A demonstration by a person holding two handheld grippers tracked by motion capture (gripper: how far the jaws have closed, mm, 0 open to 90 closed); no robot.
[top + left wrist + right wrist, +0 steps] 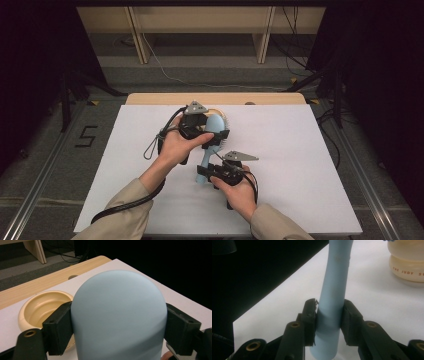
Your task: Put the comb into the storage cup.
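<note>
Pale-blue brush runs lengthwise, head toward the cream bowl; left tool clamps its head, right tool its handle.

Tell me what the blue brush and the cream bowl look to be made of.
Brush: probably moulded plastic, matte; its pale blue back is smooth and even, with only soft shading. Bowl: likely plastic too, slightly glossy; one even cream colour with moulded steps inside. Glazed ceramic can't be ruled out.

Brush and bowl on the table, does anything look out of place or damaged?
Nothing stands out. The brush is clamped at its head by the left gripper and at its handle by the right gripper; the bowl sits upright, intact.
</note>
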